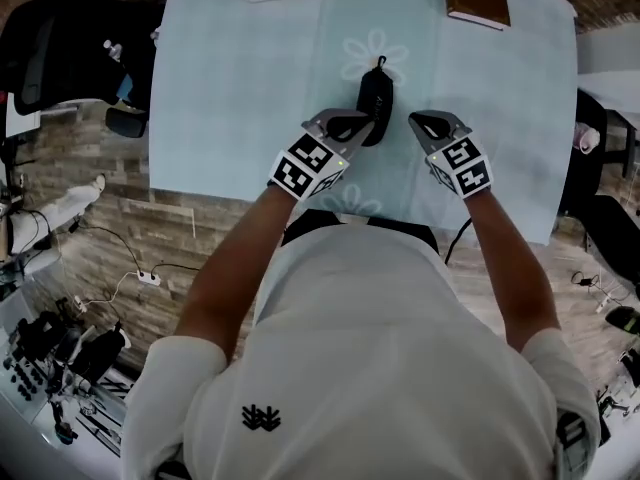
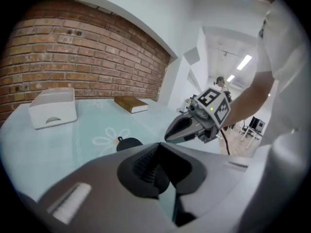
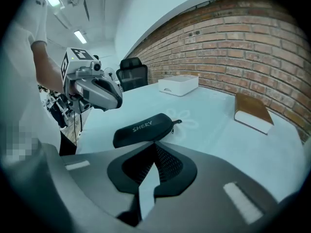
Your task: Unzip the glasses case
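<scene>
Glasses case (image 1: pixel 375 98) is seen zipped shut at centre frame on the bench (image 1: pixel 250 88), zip pull (image 1: pixel 381 61) at its upper end. Approach step is judged in hand. Next, the case must be steadied and the pull pinched. Left gripper (image 1: pixel 365 126) is placed just beside the case's lower left, right gripper (image 1: pixel 418 121) near its right. Both are pressed together, empty.

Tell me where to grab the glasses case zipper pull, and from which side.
Grip the small zipper pull sticking out at the far end of the glasses case, probably coming from the right gripper side, where it shows clear; the left gripper could steady the near end.
</scene>
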{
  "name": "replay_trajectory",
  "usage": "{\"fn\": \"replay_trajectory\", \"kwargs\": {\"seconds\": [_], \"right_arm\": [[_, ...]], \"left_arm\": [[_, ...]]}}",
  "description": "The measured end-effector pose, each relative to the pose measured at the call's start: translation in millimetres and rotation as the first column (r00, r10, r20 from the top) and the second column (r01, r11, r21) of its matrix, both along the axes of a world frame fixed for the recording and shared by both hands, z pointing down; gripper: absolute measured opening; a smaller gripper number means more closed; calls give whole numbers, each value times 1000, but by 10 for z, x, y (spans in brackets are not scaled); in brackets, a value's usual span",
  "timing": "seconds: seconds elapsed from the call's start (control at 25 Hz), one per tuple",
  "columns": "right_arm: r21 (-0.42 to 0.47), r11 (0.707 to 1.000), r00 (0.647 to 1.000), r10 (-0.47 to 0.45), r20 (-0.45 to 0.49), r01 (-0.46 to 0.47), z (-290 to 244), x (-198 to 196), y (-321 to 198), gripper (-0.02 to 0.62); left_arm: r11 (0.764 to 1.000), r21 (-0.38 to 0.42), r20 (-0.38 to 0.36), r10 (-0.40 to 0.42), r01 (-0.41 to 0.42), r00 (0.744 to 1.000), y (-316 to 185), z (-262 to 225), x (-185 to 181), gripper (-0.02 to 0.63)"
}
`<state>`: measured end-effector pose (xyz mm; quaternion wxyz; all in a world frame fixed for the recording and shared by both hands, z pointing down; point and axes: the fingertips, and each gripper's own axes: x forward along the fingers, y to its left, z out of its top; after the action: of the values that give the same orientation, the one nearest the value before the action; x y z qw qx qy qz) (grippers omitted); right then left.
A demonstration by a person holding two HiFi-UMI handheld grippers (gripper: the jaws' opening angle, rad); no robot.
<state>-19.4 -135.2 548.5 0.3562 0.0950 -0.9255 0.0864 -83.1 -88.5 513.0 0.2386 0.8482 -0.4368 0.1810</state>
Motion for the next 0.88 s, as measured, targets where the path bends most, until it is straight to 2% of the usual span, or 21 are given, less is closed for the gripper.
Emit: {"fn": "replay_trajectory", "kwargs": {"seconds": [0.32,0.48,0.6,0.76,0.88], "right_arm": [[44,985,984,161,76,-164,-530,157,698,0],[54,975,973,209,103,-215,-712,212,1084,0],[56,961,957,263,125,-271,-814,260,1329,0],[49,942,936,323,137,-332,-877,339,1624,0],[39,938,932,336,133,-344,-915,339,1803,0]], "left_arm": [[998,61,-55,-5,8,998,571,-495,-349,54],[998,60,-97,-15,21,995,904,-653,-516,54],[998,61,-119,11,-4,993,1144,-746,-564,54],[997,60,-95,58,-53,994,1424,-766,-571,54],[995,55,-85,84,-79,993,1563,-766,-588,54]]}}
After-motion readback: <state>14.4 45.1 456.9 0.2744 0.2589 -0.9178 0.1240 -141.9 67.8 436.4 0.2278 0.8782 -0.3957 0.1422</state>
